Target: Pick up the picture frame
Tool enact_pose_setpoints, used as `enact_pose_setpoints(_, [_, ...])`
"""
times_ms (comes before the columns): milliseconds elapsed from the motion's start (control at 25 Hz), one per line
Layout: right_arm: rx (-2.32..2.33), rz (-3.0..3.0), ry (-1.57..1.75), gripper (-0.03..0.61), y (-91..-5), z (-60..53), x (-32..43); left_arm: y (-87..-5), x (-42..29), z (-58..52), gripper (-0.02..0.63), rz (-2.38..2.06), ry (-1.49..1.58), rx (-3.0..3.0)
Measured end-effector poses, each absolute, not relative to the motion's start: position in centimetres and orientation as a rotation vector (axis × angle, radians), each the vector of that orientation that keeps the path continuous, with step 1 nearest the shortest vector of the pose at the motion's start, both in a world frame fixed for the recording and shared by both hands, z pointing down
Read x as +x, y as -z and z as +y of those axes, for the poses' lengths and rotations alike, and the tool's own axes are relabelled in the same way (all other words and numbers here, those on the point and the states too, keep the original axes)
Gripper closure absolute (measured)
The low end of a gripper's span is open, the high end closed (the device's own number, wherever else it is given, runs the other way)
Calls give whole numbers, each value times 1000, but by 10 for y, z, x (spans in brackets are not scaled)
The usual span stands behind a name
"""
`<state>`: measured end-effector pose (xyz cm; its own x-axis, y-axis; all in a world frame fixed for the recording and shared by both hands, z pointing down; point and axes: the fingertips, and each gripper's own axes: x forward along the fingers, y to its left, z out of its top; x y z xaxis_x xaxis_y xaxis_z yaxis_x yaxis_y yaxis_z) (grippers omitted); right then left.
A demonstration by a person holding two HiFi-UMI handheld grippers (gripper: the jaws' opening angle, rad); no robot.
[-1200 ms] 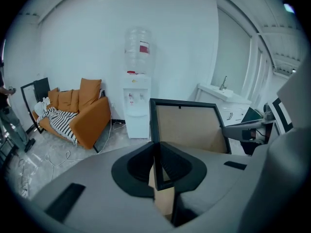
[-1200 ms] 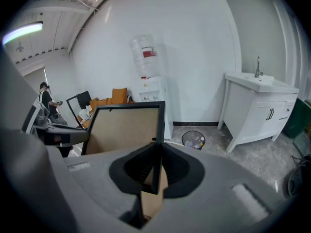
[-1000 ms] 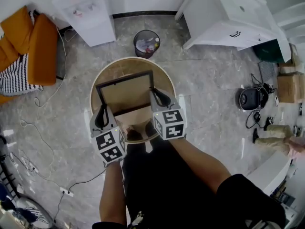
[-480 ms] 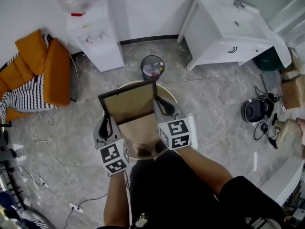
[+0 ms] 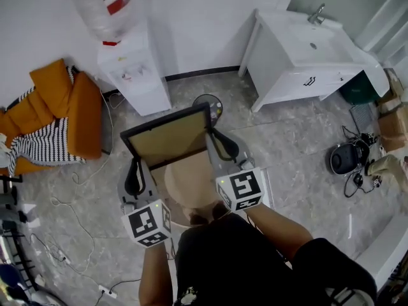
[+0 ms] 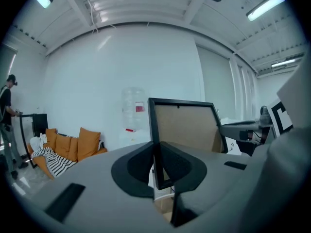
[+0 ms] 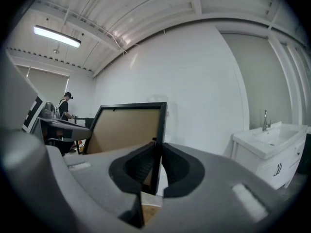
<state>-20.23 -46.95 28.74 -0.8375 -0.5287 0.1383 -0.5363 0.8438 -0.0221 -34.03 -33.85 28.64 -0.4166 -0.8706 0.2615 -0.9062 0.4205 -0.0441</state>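
Observation:
The picture frame (image 5: 169, 139) has a black rim and a brown backing board, and it hangs in the air above the round wooden table (image 5: 188, 187). My left gripper (image 5: 135, 166) is shut on its left edge, the right gripper (image 5: 215, 138) on its right edge. In the left gripper view the frame (image 6: 187, 125) stands upright, its black edge pinched between the left gripper's (image 6: 156, 152) pads. The right gripper view shows the frame (image 7: 126, 130) from its other side, its edge clamped in the right gripper (image 7: 156, 154).
A water dispenser (image 5: 134, 69) stands at the wall, with a bin (image 5: 215, 105) half hidden behind the frame. An orange sofa (image 5: 64, 107) is at left, a white sink cabinet (image 5: 306, 50) at right. Cables and a black appliance (image 5: 347, 158) lie on the floor. A person (image 6: 7, 115) stands far off.
Both grippers have risen with the frame, lifting it off the table and tipping it more upright. The table now shows beneath it.

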Motion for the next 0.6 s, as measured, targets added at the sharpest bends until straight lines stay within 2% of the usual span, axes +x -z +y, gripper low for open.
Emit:
enact_pose_setpoints(240, [892,-3030,-54,538,-216,-484,-196,-214,-334,-350,560,-2614,-194,1673])
enact_pose_setpoints(600, [888,-3111,90,537,-160,-475,-198,-163,-339,-345,560,-2748,-150,1712])
